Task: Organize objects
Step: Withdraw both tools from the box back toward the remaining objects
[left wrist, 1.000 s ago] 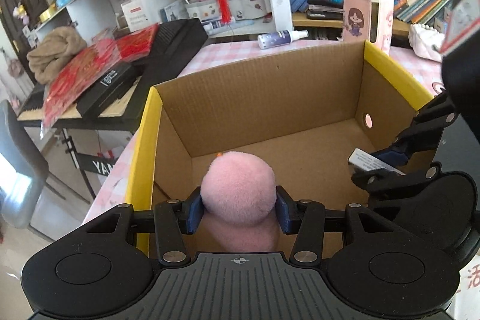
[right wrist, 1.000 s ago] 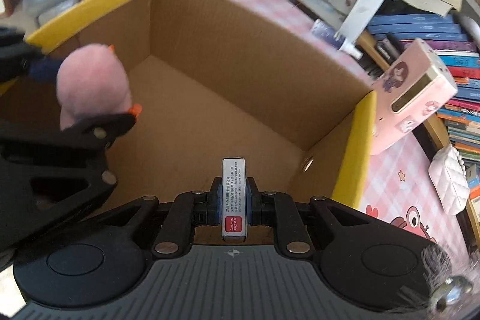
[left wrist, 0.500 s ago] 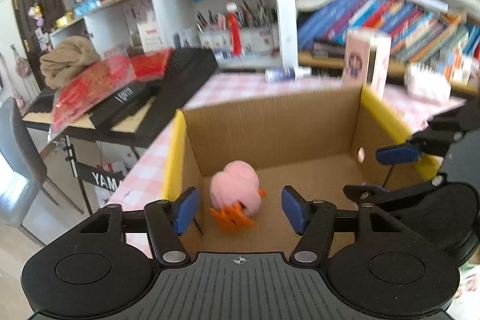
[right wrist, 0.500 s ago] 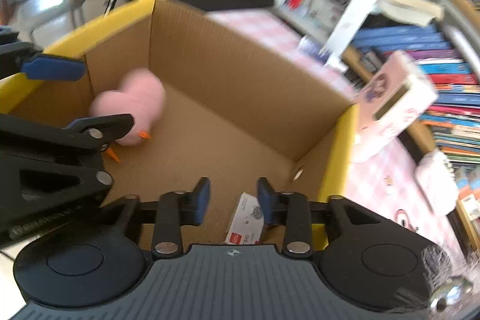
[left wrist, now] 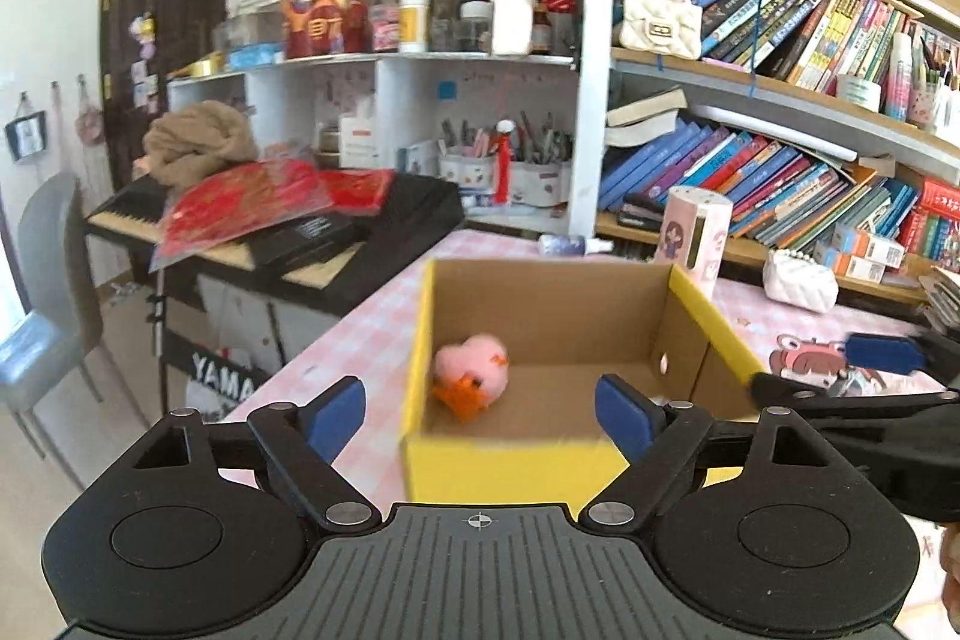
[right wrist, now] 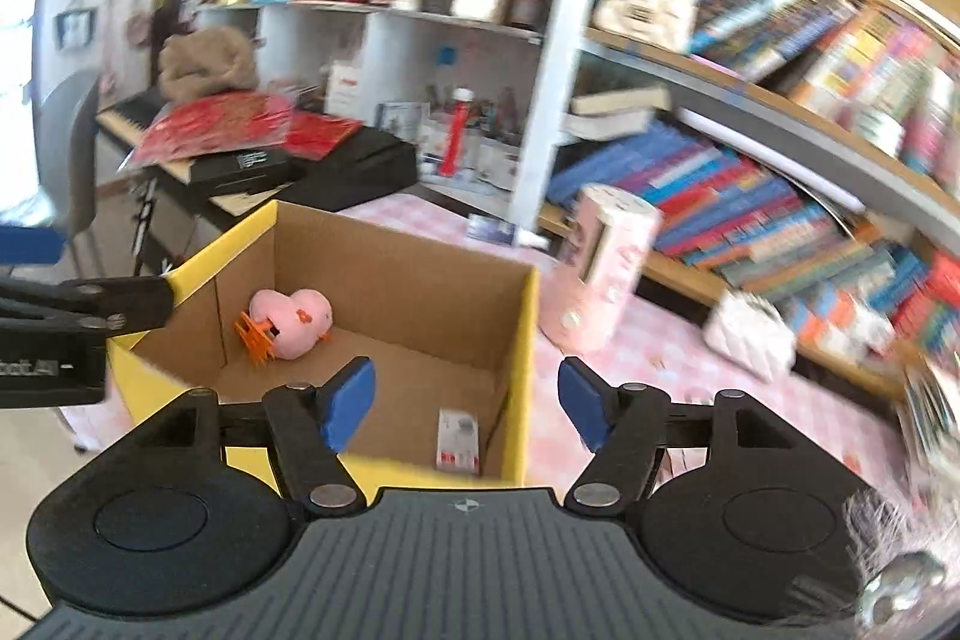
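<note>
Cardboard walls with yellow outer faces form the open box [left wrist: 558, 304] on the pink checked tablecloth [left wrist: 372, 334], and both tools hang above and behind its near edge, tilted down toward it.

Left to right in the left wrist view: a black keyboard [left wrist: 384, 220] piled with red packets sits beyond the table's left edge. The left gripper [left wrist: 480, 409] is next, its blue pads [left wrist: 333, 409] spread wide after just having been opening, with nothing between them. Past the gap, the pink plush toy [left wrist: 474, 370] lies on the box floor in the near left corner, orange feet toward the camera, free of either tool. At the far right edge the right gripper's dark fingers reach in level over the box's right wall.

In the right wrist view the left gripper's black finger [right wrist: 90, 304] pokes in from the left, over the yellow left wall. The plush lies on its side against that wall. The right gripper [right wrist: 468, 400] also stands apart, its jaws likewise having just been opening and holding nothing; below them a small white packet [right wrist: 457, 439] with a red strip lies flat in the near right corner, close to the right wall. Right of the box stands a pink case [right wrist: 606, 268], and bookshelves [right wrist: 780, 196] fill the background, blurred.
</note>
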A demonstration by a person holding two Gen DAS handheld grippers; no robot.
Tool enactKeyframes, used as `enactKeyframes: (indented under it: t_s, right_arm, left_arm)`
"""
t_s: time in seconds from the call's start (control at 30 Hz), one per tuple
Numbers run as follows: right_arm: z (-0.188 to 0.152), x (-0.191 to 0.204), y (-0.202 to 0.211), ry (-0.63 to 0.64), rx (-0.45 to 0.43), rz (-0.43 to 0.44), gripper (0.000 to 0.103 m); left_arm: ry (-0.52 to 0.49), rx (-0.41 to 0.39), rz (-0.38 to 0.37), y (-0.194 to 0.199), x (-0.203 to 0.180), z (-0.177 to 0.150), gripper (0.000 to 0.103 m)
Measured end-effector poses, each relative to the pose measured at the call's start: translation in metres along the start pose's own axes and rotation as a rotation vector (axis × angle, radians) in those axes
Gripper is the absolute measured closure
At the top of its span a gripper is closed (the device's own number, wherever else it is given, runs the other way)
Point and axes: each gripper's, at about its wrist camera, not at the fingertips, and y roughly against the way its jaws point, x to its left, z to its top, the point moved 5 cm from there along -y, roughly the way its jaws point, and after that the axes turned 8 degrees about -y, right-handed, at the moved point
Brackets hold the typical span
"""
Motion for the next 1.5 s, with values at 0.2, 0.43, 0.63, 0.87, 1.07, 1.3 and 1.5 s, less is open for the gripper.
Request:
enactKeyframes:
  t_s: [0.2, 0.43, 0.63, 0.87, 1.07, 1.3, 1.5]
  right_arm:
    - [-0.043, 0.005, 0.045, -0.049, 0.007, -0.069, 0.033]
    - [-0.084, 0.015, 0.088, -0.066, 0.039, -0.087, 0.029]
    - [-0.104, 0.018, 0.109, -0.096, 0.066, -0.107, 0.027]
    - [-0.125, 0.014, 0.130, -0.128, 0.090, -0.146, 0.025]
    - [-0.138, 0.005, 0.145, -0.150, 0.105, -0.188, 0.023]
    - [-0.147, -0.012, 0.155, -0.187, 0.129, -0.239, 0.021]
    - [-0.150, -0.030, 0.156, -0.220, 0.137, -0.266, 0.021]
  left_arm:
    - [0.014, 0.045, 0.027, 0.038, 0.008, -0.040, 0.017]
    - [0.013, 0.099, 0.018, 0.069, 0.015, -0.074, 0.016]
    - [-0.023, 0.105, -0.010, 0.089, 0.010, -0.087, 0.016]
    - [-0.070, 0.136, -0.072, 0.101, -0.005, -0.102, 0.016]
    - [-0.089, 0.142, -0.116, 0.107, -0.017, -0.108, 0.016]
    - [-0.134, 0.128, -0.163, 0.110, -0.036, -0.105, 0.016]
    - [-0.166, 0.125, -0.193, 0.104, -0.057, -0.098, 0.016]
